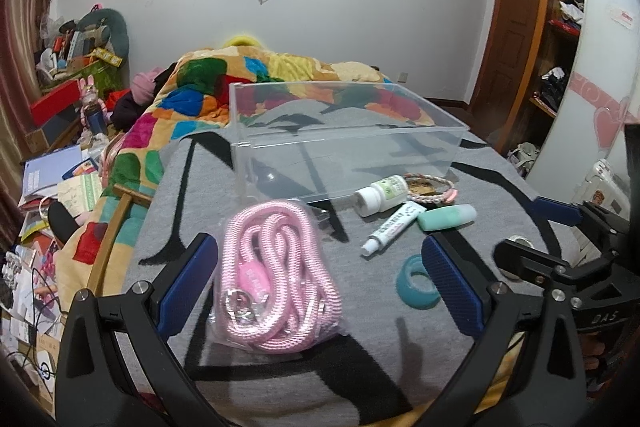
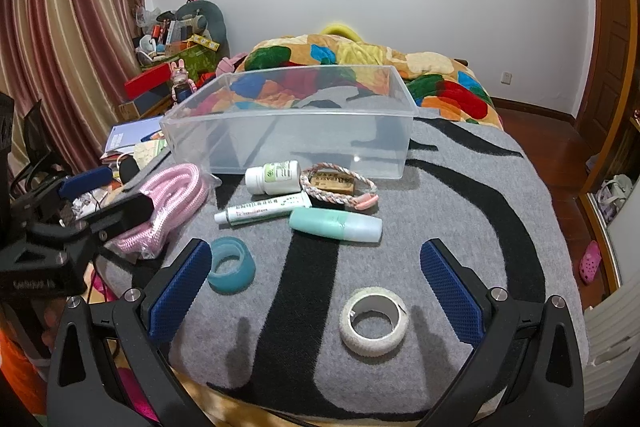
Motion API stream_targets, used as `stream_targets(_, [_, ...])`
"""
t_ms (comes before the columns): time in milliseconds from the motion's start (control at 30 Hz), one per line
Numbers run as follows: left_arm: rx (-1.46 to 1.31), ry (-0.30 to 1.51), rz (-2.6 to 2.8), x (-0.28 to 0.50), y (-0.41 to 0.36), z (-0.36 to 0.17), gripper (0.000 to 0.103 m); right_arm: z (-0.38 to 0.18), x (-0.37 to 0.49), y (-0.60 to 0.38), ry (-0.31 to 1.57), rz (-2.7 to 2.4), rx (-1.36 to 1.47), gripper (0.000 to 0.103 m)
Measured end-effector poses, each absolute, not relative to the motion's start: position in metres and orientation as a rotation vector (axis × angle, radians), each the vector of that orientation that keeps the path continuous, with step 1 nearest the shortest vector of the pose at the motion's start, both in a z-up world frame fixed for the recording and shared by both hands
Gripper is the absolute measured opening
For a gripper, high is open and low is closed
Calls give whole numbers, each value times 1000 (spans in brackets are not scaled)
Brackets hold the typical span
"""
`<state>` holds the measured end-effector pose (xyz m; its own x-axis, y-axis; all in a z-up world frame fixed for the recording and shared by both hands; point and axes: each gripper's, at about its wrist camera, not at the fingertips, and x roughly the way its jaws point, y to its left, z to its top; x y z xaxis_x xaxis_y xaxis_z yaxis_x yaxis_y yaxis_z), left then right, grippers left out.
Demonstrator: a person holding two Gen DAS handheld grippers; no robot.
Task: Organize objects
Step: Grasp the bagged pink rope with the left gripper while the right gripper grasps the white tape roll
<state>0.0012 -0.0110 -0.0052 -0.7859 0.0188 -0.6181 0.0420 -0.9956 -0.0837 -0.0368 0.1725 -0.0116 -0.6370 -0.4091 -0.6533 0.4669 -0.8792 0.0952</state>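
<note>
Both tongs held apart over small things on a bed, in front of a clear box.

The left tongs (image 1: 320, 279) stand apart around the bagged pink rope (image 1: 276, 275), which lies near the left edge of the grey-and-black blanket (image 2: 460, 195). The right tongs (image 2: 316, 291) stand apart too, with the white tape roll (image 2: 374, 319) between them and the teal tape roll (image 2: 232, 267) just beside the left finger. Toward the clear plastic box (image 2: 288, 143) lie a white pill bottle (image 2: 272, 177), an ointment tube (image 2: 260, 213), a mint-green bottle (image 2: 336, 225) and a braided bracelet (image 2: 340, 185).
</note>
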Motion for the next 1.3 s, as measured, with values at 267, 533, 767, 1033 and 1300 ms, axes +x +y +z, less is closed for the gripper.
stream_targets(267, [1207,118,-2860,-25,-29,-23,103,-23,-39,189,162,-2513,1021,103])
stream_targets(533, [1386,159,-2752,-49,-41,-58,103,-45,-52,208,141,-2484,1130,86])
stream_targets(767, [1316,59,-2782,-49,-31,-61,89,-52,-53,205,147,-2443,1153,49])
stream_targets(1033, [1278,56,-2828,-39,-28,-54,64,-45,-53,204,126,-2438,1117,35])
stream_targets(1300, [1174,108,-2899,-22,-28,-23,62,-20,-71,202,71,-2464,1037,35])
